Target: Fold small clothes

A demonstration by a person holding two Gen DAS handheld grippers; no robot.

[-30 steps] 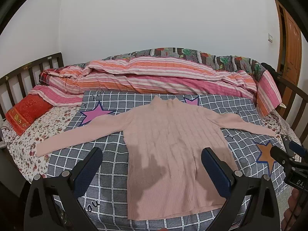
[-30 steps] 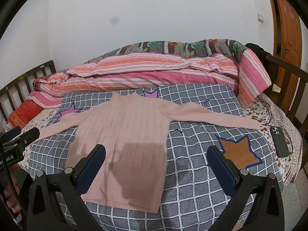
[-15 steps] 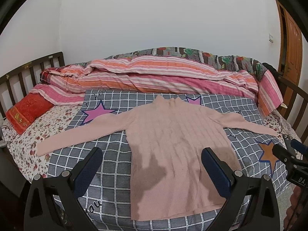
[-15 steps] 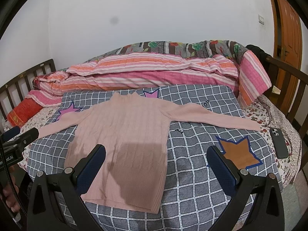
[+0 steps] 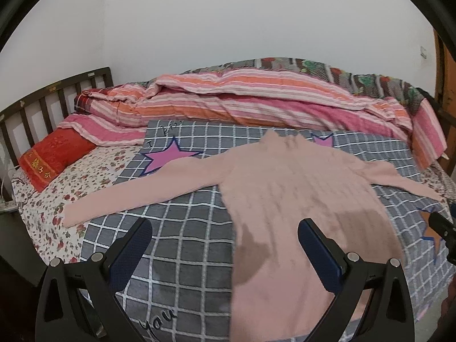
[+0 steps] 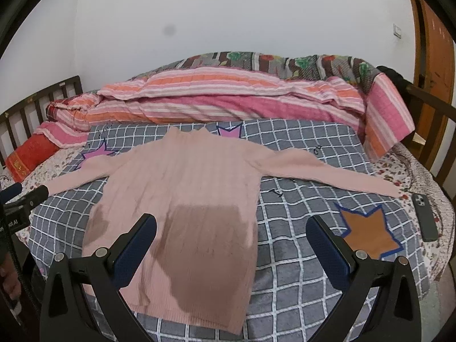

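A pink ribbed sweater (image 5: 290, 196) lies flat, front up, on a grey checked blanket (image 5: 182, 239), both sleeves spread out sideways. It also shows in the right wrist view (image 6: 185, 199). My left gripper (image 5: 225, 245) is open and empty, held above the sweater's lower left edge. My right gripper (image 6: 230, 242) is open and empty, above the sweater's lower right part. Neither touches the cloth. The left gripper's tip (image 6: 25, 199) shows at the left edge of the right wrist view.
A rolled striped quilt (image 5: 256, 105) lies along the wall side of the bed. A red pillow (image 5: 54, 156) sits by the wooden headboard (image 5: 42, 102). A black phone (image 6: 426, 216) lies at the bed's right edge. A wooden door (image 6: 433, 57) stands at the right.
Both views have shifted a little to the left and slightly closer to the bed. The sweater has not moved. Both grippers stay open.
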